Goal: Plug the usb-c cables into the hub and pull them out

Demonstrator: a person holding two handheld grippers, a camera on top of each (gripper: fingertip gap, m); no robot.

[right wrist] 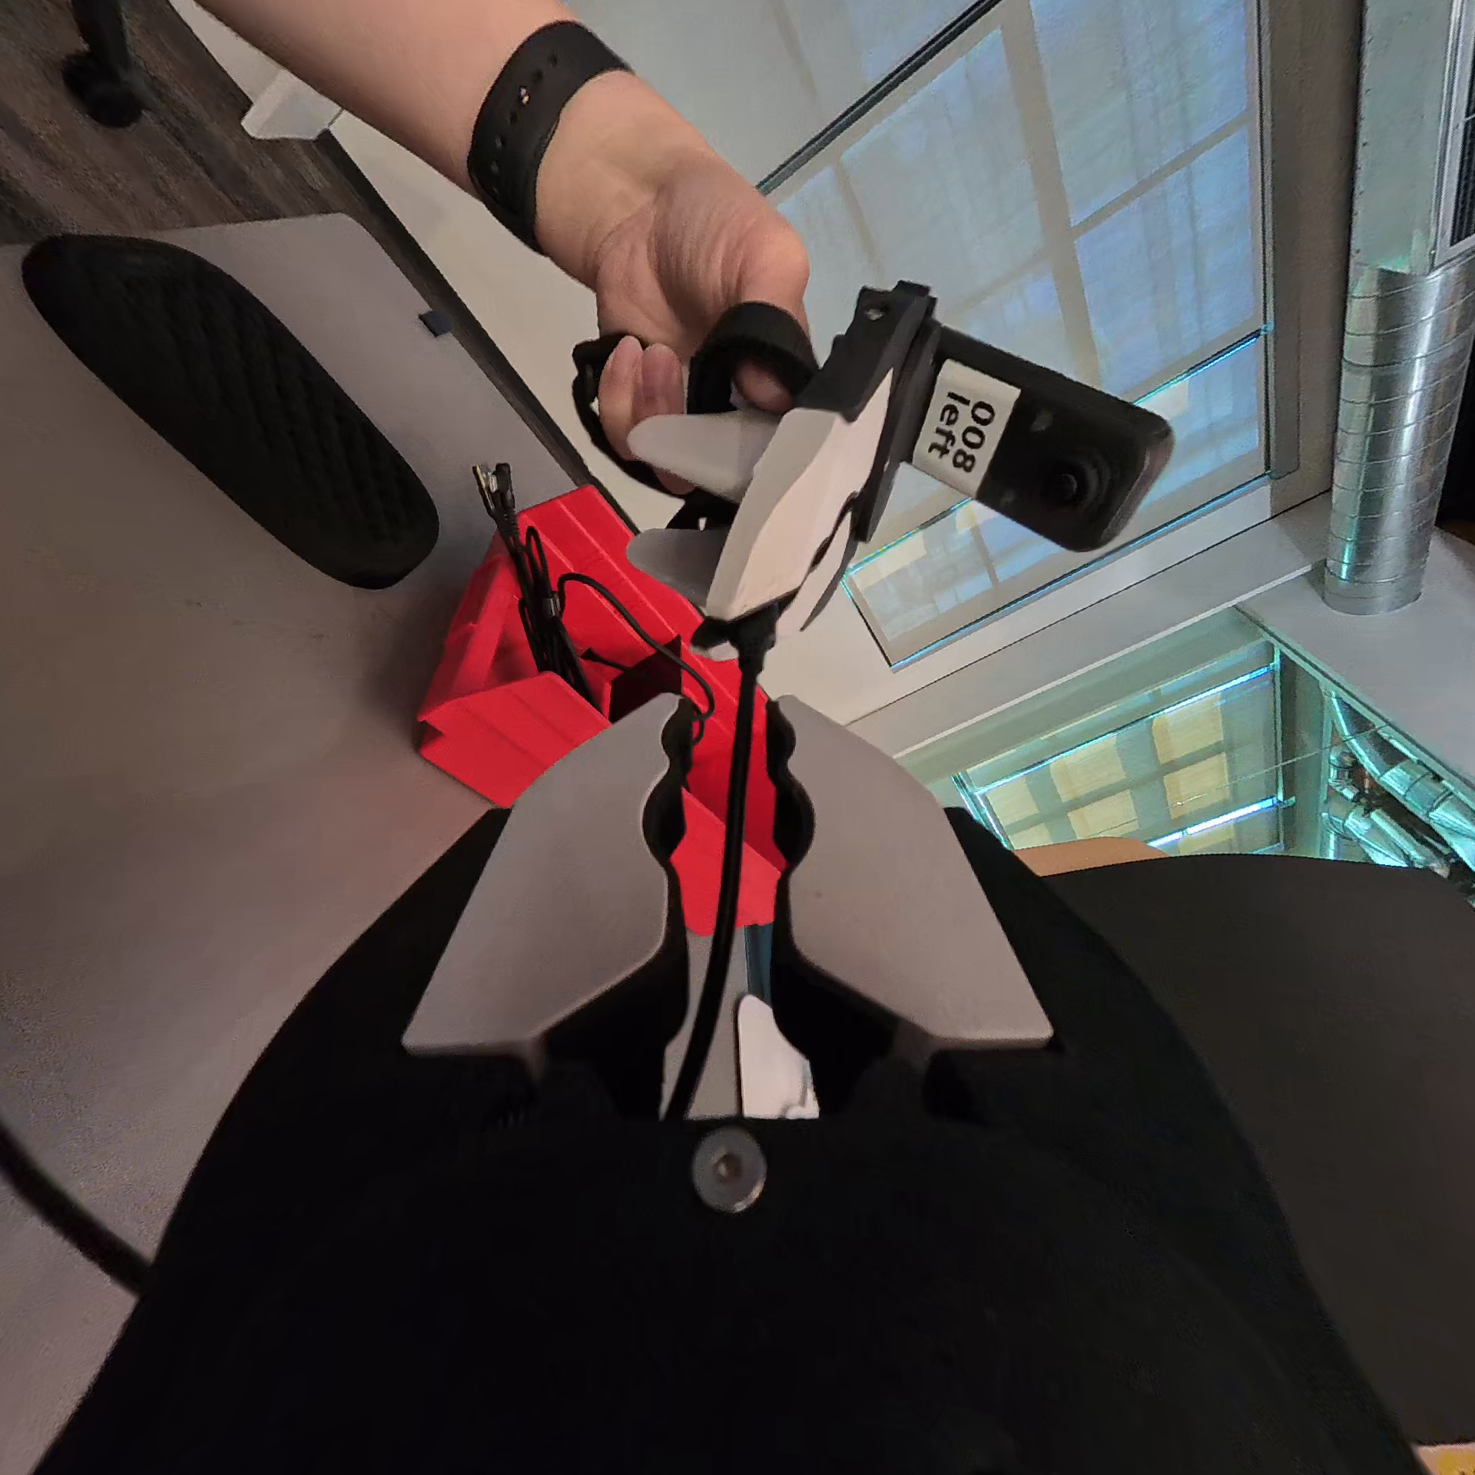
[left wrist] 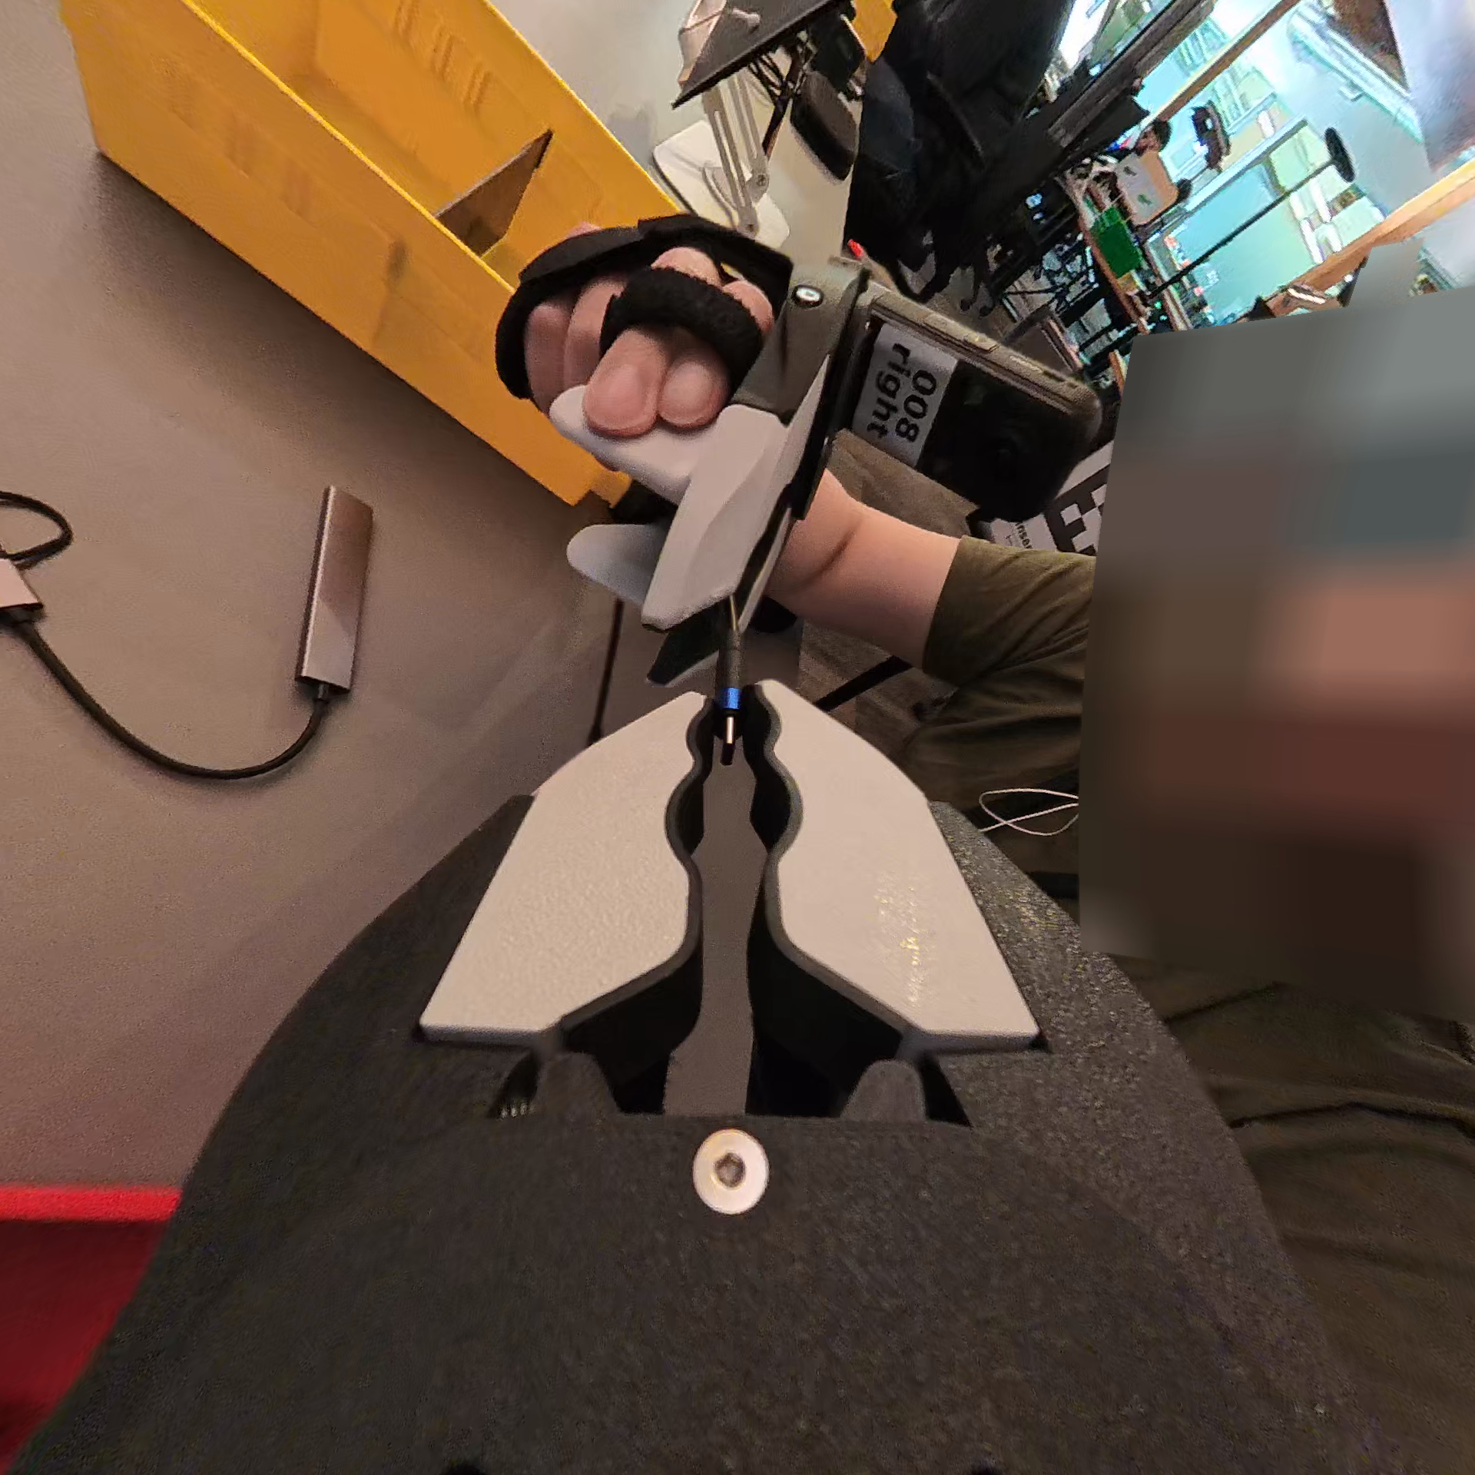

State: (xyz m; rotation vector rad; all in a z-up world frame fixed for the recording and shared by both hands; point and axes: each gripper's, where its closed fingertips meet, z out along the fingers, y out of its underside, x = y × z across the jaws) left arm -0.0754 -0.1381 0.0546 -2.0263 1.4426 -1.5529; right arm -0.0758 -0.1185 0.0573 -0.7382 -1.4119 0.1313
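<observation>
My left gripper [left wrist: 730,696] is shut on a USB-C plug [left wrist: 729,706] with a blue collar, held in the air, its metal tip pointing back between the fingers. The plug's black cable [right wrist: 738,798] runs from the left gripper [right wrist: 742,624] down through the gap of my right gripper [right wrist: 726,706], which is open around it without pinching it. In the left wrist view the right gripper [left wrist: 702,630] sits just beyond the plug, tip to tip with mine. The grey hub [left wrist: 335,591] lies on the grey table [left wrist: 160,878] to the left, with its own black lead [left wrist: 160,746].
A yellow bin [left wrist: 319,160] stands behind the hub. A red bin [right wrist: 511,718] with several black cables sits on the table below the grippers. A second grey adapter [left wrist: 16,595] lies at the left edge. A black oval cushion [right wrist: 223,399] lies far left. A person's arm and torso fill the right. Left and right tips are no more than a few centimetres apart. The grey hub [left wrist: 335,591] is about equally far from each gripper, around 25 cm.
</observation>
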